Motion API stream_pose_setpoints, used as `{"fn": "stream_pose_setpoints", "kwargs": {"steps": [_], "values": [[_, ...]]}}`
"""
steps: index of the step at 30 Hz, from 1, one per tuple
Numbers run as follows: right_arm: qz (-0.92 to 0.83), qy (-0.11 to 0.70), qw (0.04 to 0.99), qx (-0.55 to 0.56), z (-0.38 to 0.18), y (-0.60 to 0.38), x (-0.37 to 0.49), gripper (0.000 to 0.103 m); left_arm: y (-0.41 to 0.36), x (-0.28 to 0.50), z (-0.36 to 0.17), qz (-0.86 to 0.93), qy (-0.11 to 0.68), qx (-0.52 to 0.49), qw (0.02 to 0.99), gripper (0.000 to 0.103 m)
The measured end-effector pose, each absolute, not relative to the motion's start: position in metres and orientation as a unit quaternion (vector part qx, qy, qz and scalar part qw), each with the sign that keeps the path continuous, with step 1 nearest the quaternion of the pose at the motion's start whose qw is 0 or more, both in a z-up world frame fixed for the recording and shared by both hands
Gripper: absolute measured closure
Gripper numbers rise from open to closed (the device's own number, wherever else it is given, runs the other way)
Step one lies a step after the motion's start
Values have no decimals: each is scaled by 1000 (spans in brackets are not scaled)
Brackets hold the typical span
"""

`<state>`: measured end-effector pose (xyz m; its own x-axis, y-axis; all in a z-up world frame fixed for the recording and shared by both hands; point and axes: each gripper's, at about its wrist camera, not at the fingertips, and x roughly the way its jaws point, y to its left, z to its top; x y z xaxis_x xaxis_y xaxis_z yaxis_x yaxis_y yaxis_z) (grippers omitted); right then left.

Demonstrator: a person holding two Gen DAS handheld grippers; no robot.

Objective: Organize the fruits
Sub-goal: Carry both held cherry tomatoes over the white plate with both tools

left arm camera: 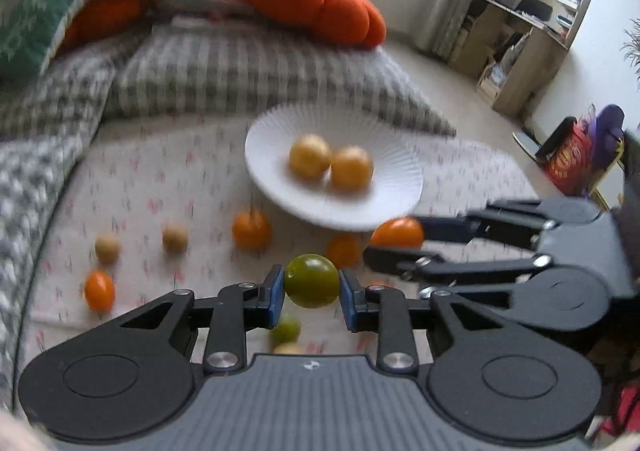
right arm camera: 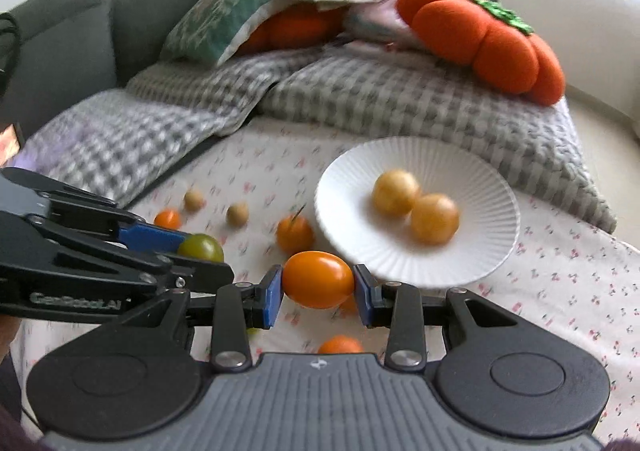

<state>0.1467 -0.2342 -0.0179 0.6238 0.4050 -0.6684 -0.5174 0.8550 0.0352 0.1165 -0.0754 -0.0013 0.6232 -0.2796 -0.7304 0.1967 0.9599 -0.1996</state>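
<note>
White ribbed plate (left arm camera: 280, 139) holds two yellow fruits (left arm camera: 310, 156), the left gripper (left arm camera: 311, 283) clamps a green tomato (left arm camera: 311, 281) while several fruits lie loose on the sheet (left arm camera: 160, 179); rightward, the right gripper (right arm camera: 318, 280) pinches an orange tomato (right arm camera: 318, 280) beside the plate's near rim.

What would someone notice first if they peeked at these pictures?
Probably the two grippers right up front: the left gripper pinches a green tomato and the right gripper pinches an orange tomato. Just behind them sits a white ribbed plate with two yellow fruits touching each other. Farther back, a big orange pumpkin cushion lies on a grey checked blanket.
</note>
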Motion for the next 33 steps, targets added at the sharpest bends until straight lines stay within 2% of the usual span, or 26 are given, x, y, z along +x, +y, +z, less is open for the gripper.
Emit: {"fn": "stream_pose_setpoints", "kwargs": {"steps": [9, 22, 33], "values": [[197, 349, 915, -44, -17, -261, 192, 69, -102, 159, 16, -139, 418, -68, 895, 82], [162, 382, 909, -36, -41, -284, 227, 69, -89, 197, -11, -122, 433, -104, 887, 82], [178, 409, 895, -17, -58, -282, 242, 69, -102, 227, -42, -125, 442, -85, 884, 82]]}}
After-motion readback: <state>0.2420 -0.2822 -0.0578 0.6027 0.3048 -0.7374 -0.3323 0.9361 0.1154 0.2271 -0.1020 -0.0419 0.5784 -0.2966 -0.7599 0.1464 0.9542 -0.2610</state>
